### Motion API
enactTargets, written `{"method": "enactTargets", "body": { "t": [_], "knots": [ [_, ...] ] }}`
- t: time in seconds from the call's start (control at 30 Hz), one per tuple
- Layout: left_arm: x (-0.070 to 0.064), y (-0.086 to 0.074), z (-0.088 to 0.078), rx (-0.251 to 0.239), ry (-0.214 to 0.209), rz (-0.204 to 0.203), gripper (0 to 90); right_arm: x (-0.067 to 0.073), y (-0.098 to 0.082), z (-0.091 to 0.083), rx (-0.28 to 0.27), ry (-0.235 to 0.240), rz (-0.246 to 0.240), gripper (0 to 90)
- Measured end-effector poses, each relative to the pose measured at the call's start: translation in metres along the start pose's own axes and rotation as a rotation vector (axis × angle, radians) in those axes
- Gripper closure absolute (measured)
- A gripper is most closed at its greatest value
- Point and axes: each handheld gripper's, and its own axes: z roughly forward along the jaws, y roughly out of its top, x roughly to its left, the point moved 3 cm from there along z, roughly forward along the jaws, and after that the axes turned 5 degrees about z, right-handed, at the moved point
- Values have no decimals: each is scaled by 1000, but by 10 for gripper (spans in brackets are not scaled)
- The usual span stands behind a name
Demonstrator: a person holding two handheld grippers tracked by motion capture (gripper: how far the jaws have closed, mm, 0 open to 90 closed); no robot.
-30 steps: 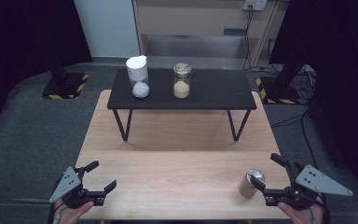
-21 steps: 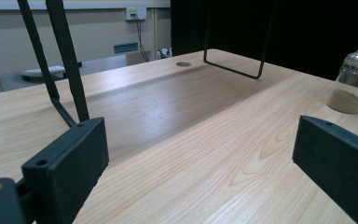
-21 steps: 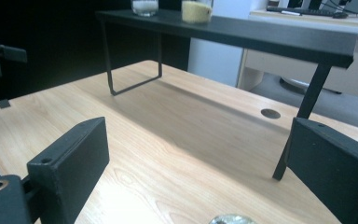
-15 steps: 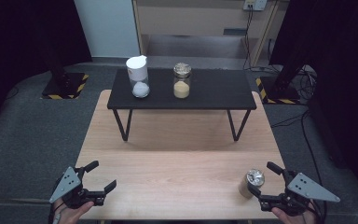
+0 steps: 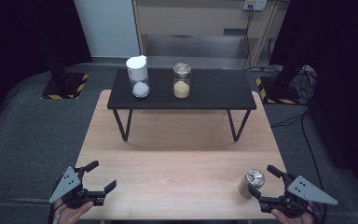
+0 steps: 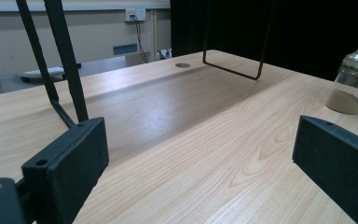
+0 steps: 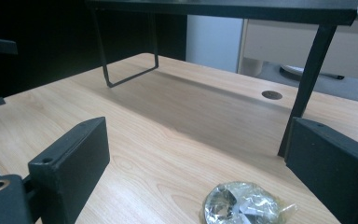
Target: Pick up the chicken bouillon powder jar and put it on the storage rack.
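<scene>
Open wood in front, one jar at the right front edge

The wooden table (image 5: 177, 158) lies bare across its middle and front left, giving wide passage between its front edge and the black stand (image 5: 214, 91) along the back. The stand's thin legs (image 5: 121, 125) block the back corners, with a low gap beneath its top. A foil-capped jar (image 5: 249, 183) stands near the front right corner, just ahead of the right gripper (image 5: 263, 179) and its spread jaws.
</scene>
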Motion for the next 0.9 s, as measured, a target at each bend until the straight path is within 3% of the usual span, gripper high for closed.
{"method": "enactTargets", "body": {
  "t": [0.43,0.73,0.9],
  "knots": [
    [0,0,0,-2,-4,3,24,1,-8,3,-1,1,-4,74],
    [0,0,0,-5,-14,5,23,3,-11,3,-12,-1,-42,74],
    [1,-1,-1,-6,-9,-2,23,3,-11,3,-10,0,-32,72]
  ]
}}
